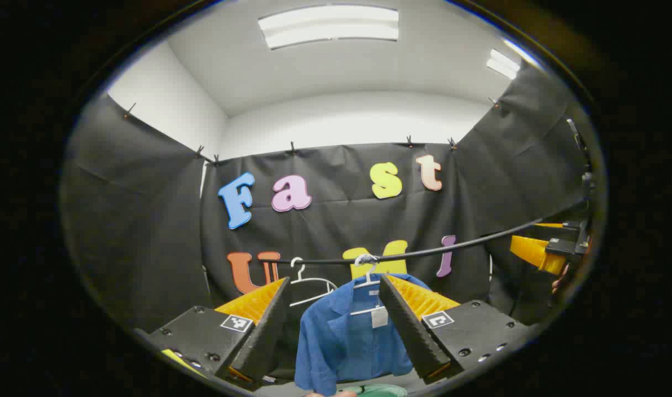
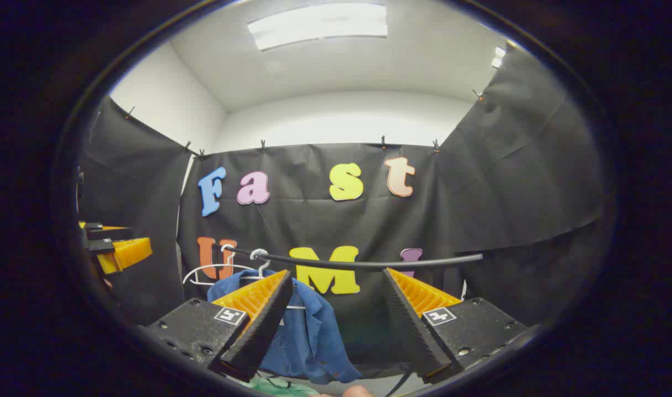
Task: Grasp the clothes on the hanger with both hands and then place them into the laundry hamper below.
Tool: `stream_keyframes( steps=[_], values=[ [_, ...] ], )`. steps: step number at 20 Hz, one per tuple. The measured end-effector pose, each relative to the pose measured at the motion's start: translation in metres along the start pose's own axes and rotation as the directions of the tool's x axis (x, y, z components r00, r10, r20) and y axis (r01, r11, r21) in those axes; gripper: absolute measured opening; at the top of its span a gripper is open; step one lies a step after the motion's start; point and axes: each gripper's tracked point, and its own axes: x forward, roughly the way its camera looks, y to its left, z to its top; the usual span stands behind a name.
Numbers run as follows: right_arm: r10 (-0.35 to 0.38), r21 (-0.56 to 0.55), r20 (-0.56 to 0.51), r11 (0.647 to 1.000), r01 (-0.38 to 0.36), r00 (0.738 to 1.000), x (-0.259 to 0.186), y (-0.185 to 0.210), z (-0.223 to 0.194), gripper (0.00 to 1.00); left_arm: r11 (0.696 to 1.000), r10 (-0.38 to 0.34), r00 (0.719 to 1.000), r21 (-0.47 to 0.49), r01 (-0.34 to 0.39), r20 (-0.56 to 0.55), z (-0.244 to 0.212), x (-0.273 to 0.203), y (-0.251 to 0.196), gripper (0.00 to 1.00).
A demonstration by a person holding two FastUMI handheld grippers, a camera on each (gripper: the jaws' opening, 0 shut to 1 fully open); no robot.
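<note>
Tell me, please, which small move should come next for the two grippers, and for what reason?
Probably both should move forward toward the blue shirt. It hangs on a white hanger from the black rail, untouched. The left gripper has open jaws already framing the shirt, with a gap before it. The right gripper, also open, has the shirt off to its left, so it should shift leftward too.

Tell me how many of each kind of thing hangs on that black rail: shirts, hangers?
Blue shirt: 1
White hangers: 2, one bare and one carrying the shirt
Total: 3 things on the black rail
</note>
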Motion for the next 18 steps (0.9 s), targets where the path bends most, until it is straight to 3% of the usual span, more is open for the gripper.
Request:
stream_keyframes(
  steps=[3, 5, 18],
  values=[
    [-0.040, -0.029, -0.002, 0.999, 0.040, 0.999, 0.003, 0.010, -0.005, 1.00, 0.993, -0.103, 0.994, -0.049, 0.104, 0.026, -0.004, 0.010, -0.009, 0.96],
    [-0.059, -0.021, 0.005, 0.998, 0.059, 0.998, 0.001, 0.012, -0.004, 1.00, 0.991, -0.119, 0.993, -0.053, 0.120, 0.029, -0.003, 0.015, -0.005, 0.94],
    [-0.049, -0.006, -0.040, 0.999, 0.049, 0.998, 0.004, 0.006, -0.019, 1.00, 0.999, 0.020, 1.000, -0.031, -0.019, 0.015, -0.012, 0.007, 0.031, 0.95]
  ],
)
